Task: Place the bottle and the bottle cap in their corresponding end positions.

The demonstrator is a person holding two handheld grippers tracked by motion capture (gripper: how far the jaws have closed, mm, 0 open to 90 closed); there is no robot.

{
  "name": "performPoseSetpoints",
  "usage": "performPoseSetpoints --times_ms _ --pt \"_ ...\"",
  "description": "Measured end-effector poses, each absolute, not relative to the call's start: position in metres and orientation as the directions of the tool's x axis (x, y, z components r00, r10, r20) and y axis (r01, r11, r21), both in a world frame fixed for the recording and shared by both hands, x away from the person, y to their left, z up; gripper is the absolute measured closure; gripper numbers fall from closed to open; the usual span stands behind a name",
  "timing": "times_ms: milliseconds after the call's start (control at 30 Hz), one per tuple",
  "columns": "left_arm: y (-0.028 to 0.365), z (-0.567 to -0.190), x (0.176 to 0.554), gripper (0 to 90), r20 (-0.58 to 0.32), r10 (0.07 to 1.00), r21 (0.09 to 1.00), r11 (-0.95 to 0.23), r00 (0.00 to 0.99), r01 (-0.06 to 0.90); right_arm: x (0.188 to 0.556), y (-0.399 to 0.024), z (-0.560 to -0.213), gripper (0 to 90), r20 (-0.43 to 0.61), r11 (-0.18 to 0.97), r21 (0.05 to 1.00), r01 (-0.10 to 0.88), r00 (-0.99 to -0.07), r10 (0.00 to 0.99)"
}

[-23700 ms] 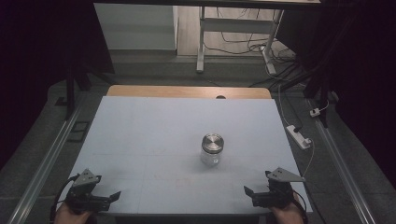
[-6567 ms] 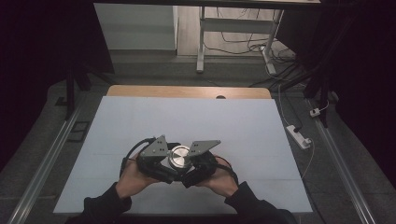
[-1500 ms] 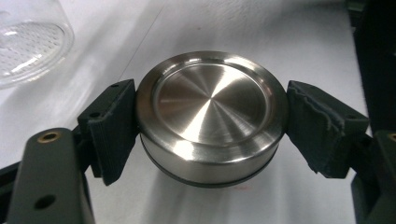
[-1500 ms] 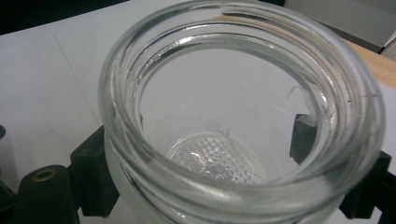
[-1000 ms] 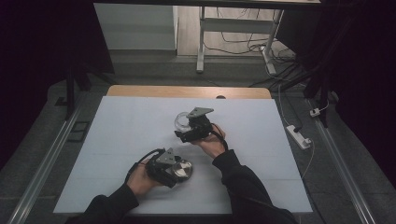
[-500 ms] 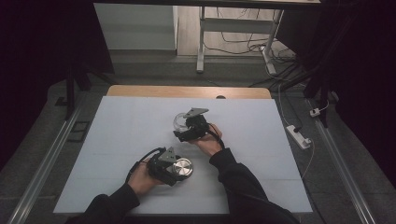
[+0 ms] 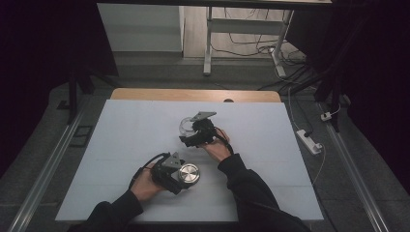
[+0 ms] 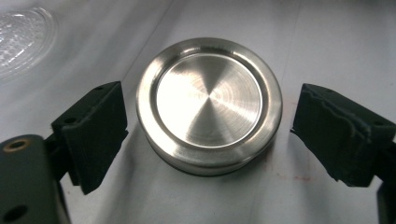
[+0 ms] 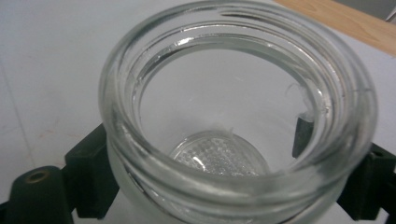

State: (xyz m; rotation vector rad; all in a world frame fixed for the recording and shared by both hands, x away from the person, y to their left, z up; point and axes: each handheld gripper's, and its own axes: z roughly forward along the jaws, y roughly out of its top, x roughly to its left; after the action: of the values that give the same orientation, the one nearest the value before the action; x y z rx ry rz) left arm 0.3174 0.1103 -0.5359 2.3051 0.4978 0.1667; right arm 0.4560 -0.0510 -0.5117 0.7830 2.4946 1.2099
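Both grippers' jaws have just opened, left gripper clear of the lid, right gripper still flanking the jar, which a careless withdrawal could tip.

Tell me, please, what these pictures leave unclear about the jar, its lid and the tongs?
- Jar, right gripper view: its base is cut off by the bottom edge; whether the pads press the glass is unclear.
- Lid, left gripper view: its underside is hidden against the table.
- Right tongs, high view: too small.
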Motion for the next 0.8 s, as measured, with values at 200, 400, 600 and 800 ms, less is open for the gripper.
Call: performPoseSetpoints --times_ms 200,400,600,800 --pt "0.117 -0.534 0.317 6.9 -0.07 0.426 0.741 -0.583 0.902 0.333 0.451 -0.054 -0.505 2.2 -0.007 0.506 0.793 0.34 -0.825 0.565" --pt "0.126 -0.529 0.314 5.5 -0.096 0.441 0.764 -0.542 0.892 0.35 0.446 -0.054 -0.502 0.0 -0.028 0.522 0.79 0.321 -0.832 0.553" --pt "0.139 -0.525 0.316 4.7 -0.128 0.468 0.783 -0.493 0.874 0.379 0.443 -0.06 -0.499 0.0 -0.024 0.511 0.798 0.32 -0.829 0.558" --pt "0.154 -0.518 0.314 4.0 -0.166 0.49 0.811 -0.425 0.856 0.401 0.436 -0.063 -0.492 0.0 -0.011 0.501 0.8 0.33 -0.827 0.562"
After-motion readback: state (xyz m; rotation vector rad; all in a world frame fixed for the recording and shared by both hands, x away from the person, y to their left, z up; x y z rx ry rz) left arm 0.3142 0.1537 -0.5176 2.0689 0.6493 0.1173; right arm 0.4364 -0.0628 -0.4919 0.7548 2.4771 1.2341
